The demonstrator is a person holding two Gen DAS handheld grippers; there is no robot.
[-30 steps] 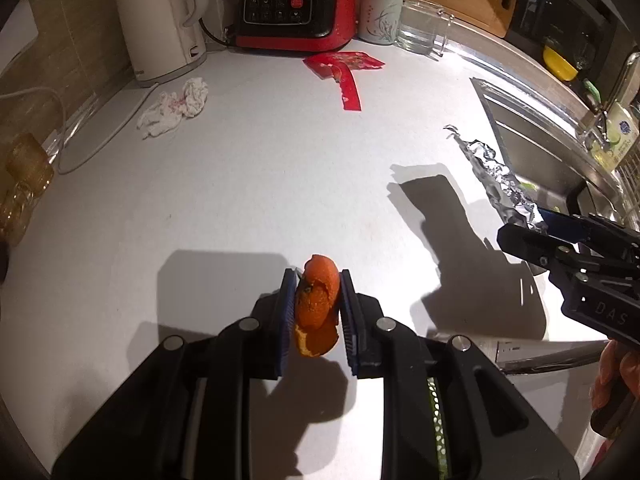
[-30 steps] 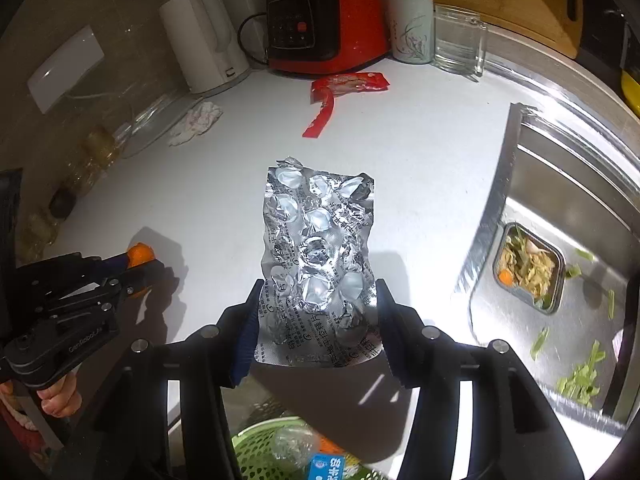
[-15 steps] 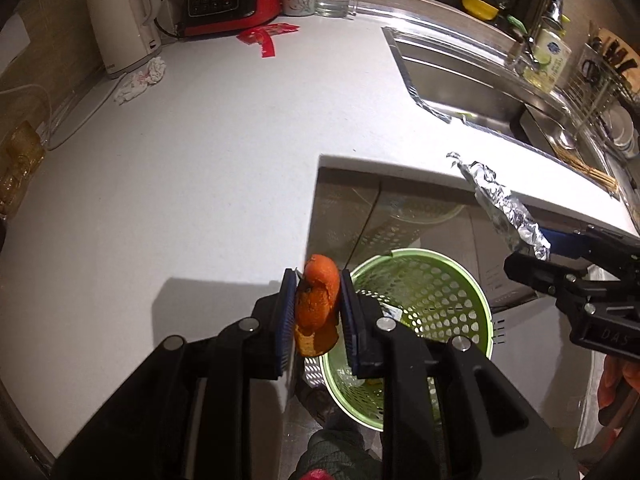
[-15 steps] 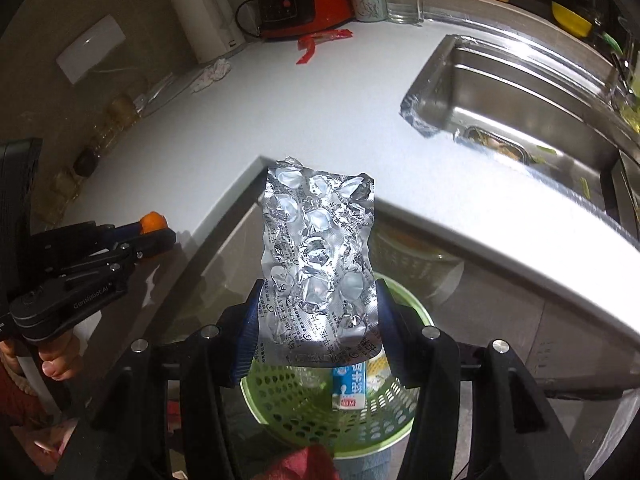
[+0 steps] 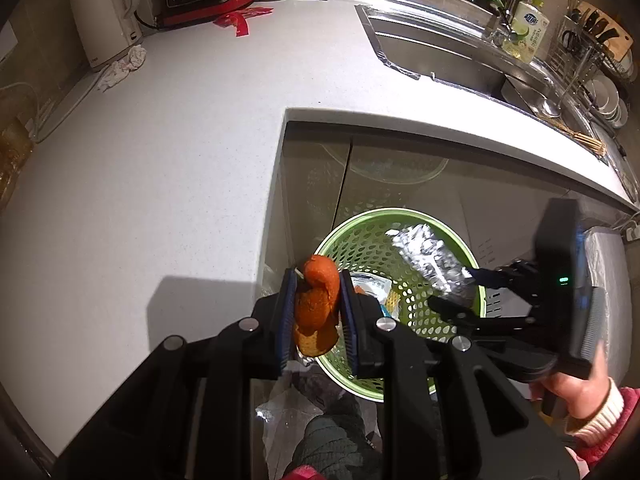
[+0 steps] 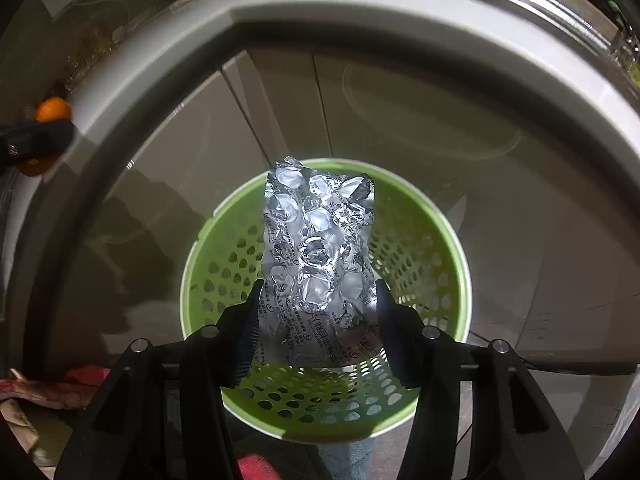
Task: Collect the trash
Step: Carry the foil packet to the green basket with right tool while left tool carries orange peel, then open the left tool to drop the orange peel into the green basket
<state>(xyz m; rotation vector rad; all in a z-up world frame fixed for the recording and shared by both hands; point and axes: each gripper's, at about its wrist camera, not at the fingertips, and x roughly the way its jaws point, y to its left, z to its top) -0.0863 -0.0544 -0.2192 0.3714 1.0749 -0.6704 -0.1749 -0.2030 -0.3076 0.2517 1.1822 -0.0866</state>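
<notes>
**Both claws poised over the bin**

The right gripper (image 6: 316,320) is pinching a crumpled silver foil blister pack (image 6: 318,256) directly above the green perforated plastic basket (image 6: 456,264), ready to drop. The left gripper (image 5: 317,312) is clamping a curled orange peel (image 5: 316,300) at the basket's near rim; red wrapper scraps (image 5: 240,20) are lying on the far white countertop (image 5: 180,140).

The green basket (image 6: 424,240) mouth opens wide below the table edge (image 5: 400,120), but the right tongs (image 6: 316,308) hang squarely over it, their foil blister sheet (image 6: 316,248) covering the middle of the opening. The left tongs (image 5: 318,300) sit at the basket's near-left rim with the orange peel (image 5: 316,304) pinched. Free room shows along the basket's left and far wall. Behind it the cabinet doors (image 6: 360,112) close off the way; the overhanging table edge caps the space above.
</notes>
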